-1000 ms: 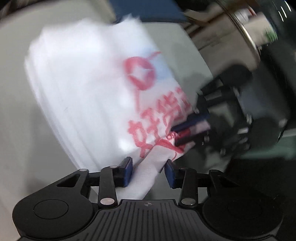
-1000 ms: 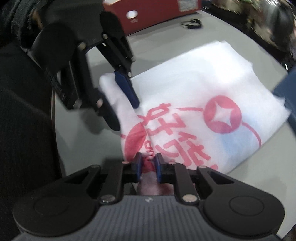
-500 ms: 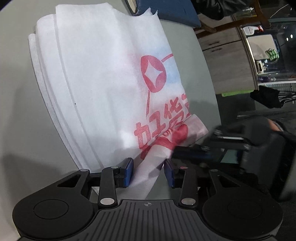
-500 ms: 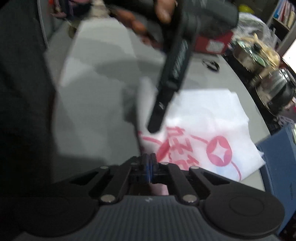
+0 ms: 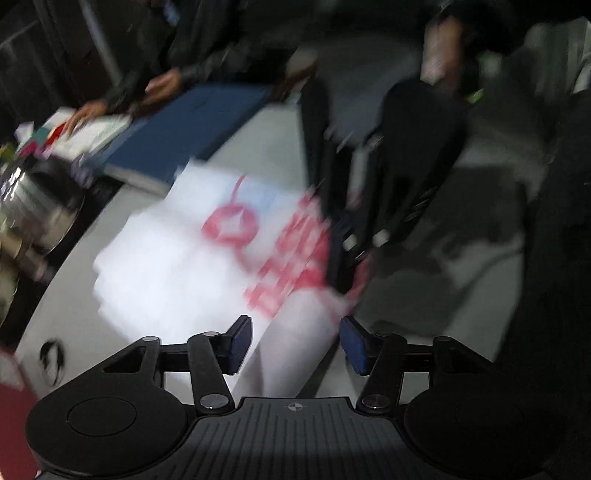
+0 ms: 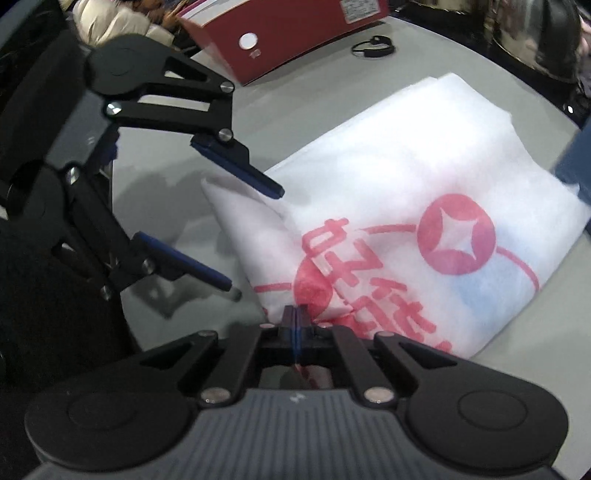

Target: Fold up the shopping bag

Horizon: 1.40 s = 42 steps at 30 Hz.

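A white shopping bag (image 6: 406, 177) with red print lies folded on the grey table (image 6: 303, 99); it also shows blurred in the left wrist view (image 5: 177, 258). My right gripper (image 6: 295, 317) is shut on the bag's near red-printed corner. My left gripper (image 5: 295, 339) is open, its blue pads on either side of a white strip of the bag (image 5: 291, 350). In the right wrist view the left gripper (image 6: 255, 236) stands open at the bag's left corner, one finger over the cloth, one beside it.
A red box (image 6: 288, 33) and a black cord (image 6: 373, 46) lie at the table's far side. A blue folder (image 5: 184, 122) lies past the bag, with a metal pot (image 5: 40, 199) at the left. A person's hands and dark clothing sit beyond the table.
The left wrist view has swung fast and is now blurred. The right gripper closed fully on the bag's corner about half a second ago and stays shut. The left gripper stays open.
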Each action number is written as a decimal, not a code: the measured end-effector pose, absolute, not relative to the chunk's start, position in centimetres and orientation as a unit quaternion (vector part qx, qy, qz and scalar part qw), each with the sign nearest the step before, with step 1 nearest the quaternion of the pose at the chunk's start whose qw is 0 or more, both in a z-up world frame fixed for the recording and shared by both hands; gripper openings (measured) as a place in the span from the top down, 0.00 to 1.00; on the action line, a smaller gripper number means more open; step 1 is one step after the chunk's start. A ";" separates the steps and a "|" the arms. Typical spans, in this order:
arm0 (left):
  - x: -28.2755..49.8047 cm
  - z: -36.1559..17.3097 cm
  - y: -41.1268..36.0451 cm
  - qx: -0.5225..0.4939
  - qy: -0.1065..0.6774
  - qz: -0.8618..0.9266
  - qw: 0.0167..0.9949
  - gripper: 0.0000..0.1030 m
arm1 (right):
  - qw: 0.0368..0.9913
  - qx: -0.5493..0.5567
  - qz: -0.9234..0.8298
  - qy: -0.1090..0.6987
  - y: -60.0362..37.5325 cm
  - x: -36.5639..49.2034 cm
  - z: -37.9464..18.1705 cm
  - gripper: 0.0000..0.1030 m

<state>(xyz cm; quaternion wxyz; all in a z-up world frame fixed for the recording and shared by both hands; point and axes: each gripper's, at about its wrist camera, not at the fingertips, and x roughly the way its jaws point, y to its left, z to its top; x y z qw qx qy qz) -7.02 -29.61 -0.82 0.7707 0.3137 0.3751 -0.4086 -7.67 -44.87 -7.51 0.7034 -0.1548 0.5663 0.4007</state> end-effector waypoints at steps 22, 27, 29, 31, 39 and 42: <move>6.1 -4.2 -27.1 0.004 0.632 -0.328 0.703 0.47 | 0.702 -0.434 0.436 0.359 -45.9 -18.4 -6.3 0.59; 6.2 -4.2 -27.6 0.014 0.637 -0.330 0.697 0.47 | 0.683 -0.504 0.425 0.316 -47.3 -17.3 -8.4 0.78; 5.9 -4.0 -27.5 0.011 0.633 -0.331 0.700 0.47 | 0.672 -0.499 0.446 0.318 -48.3 -17.3 -8.0 0.83; 4.9 -3.7 -27.5 0.019 0.614 -0.338 0.713 0.47 | 0.671 -0.462 0.458 0.354 -48.5 -15.9 -7.5 0.89; -2.3 0.8 -28.1 0.194 0.387 -0.374 0.820 0.47 | 0.649 -0.018 0.420 0.634 -54.1 -2.8 -8.4 0.92; -3.6 2.2 -28.2 0.225 0.337 -0.405 0.820 0.47 | 0.623 0.042 0.410 0.665 -55.3 -1.6 -9.4 0.92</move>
